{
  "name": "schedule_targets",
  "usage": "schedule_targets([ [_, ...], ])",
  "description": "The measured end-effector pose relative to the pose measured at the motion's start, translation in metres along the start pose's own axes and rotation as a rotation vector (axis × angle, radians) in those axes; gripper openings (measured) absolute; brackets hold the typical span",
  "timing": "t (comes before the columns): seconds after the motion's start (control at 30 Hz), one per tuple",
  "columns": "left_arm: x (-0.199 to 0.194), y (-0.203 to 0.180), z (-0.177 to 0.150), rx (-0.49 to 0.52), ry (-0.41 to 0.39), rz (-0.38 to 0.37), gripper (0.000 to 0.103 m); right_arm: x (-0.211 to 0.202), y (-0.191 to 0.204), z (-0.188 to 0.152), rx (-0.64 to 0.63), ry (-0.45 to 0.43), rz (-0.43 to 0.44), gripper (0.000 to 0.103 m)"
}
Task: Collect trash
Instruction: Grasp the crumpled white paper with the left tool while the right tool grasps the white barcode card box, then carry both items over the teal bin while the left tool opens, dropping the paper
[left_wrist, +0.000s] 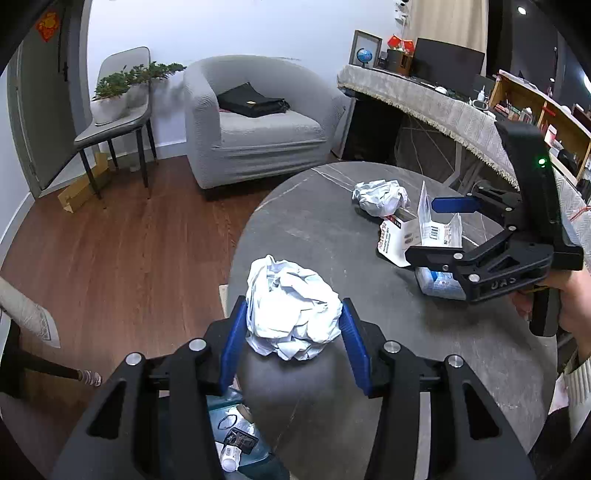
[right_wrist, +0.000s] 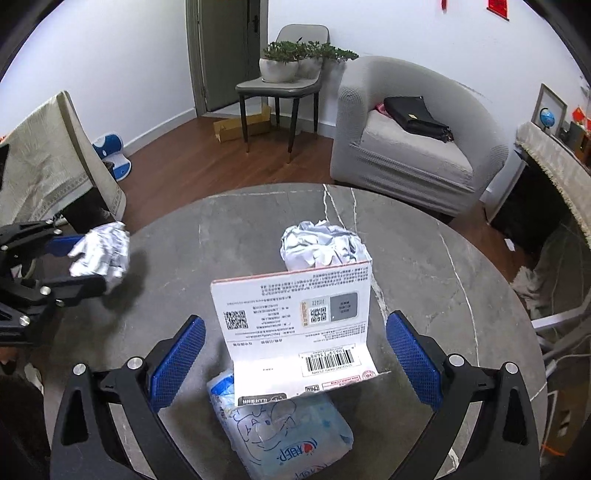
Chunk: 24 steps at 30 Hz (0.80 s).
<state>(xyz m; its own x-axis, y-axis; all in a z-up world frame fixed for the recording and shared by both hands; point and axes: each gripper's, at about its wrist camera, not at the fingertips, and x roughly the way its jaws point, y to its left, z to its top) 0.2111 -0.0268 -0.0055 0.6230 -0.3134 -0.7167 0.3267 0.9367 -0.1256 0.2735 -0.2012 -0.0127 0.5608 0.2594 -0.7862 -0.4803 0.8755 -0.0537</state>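
Left hand-held gripper (left_wrist: 293, 334) clamped on crumpled paper ball (left_wrist: 291, 314), lower centre, above tabletop (left_wrist: 332, 229) edge. Light, soft, compressible; grip mid-body. Right hand-held gripper (right_wrist: 295, 360) wide, straddling torn cardboard box (right_wrist: 295, 325): stiff, light.

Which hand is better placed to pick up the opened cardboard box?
Right. The right gripper stands open astride the opened cardboard box, while the left gripper already clamps a crumpled paper ball.

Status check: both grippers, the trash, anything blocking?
Left gripper shut on crumpled paper ball. Right gripper open, straddling torn cardboard box above tissue pack. Second paper ball still on round table. Nothing blocking.
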Motion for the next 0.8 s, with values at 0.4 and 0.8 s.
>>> schedule_targets([
  [0.4,-0.038,0.024,-0.015,-0.027,-0.033,0.048,0.052,-0.003,0.006,0.003,0.114,0.035,-0.015,0.076],
  [0.8,-0.062,0.060,-0.035,-0.085,-0.044,0.103,0.052,-0.013,0.064,0.028,0.109,-0.013,0.072,0.076],
])
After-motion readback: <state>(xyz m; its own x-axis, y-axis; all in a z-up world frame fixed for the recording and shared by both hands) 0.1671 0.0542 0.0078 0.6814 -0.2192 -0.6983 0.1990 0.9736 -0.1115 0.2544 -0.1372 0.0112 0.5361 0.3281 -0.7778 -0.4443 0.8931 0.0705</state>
